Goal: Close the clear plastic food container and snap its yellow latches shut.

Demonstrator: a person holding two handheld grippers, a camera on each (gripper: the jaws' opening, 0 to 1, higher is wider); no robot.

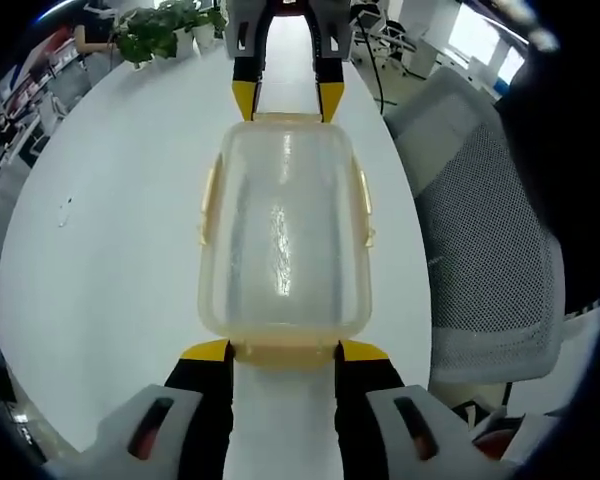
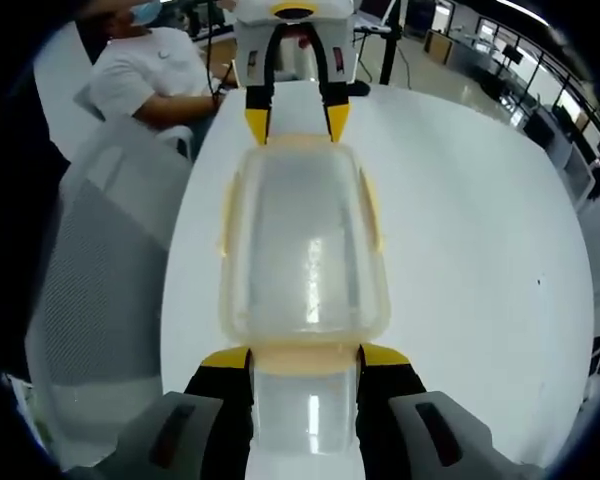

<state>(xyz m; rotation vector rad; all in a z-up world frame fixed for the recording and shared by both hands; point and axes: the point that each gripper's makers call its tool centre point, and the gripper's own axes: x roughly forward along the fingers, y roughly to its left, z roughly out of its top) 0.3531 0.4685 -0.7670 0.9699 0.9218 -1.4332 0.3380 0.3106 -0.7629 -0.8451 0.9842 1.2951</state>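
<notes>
The clear plastic food container (image 1: 284, 235) lies lid-on at frame centre on the white table (image 1: 120, 230). The left gripper (image 1: 283, 352) spreads its jaws wide at the container's near end latch, holding nothing; the right gripper (image 2: 305, 358) does likewise at the opposite end.

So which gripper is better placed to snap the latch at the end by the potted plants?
Right, probably. The right gripper sits open at the container end nearest the potted plants, jaws astride it; the left gripper is at the opposite end.
</notes>
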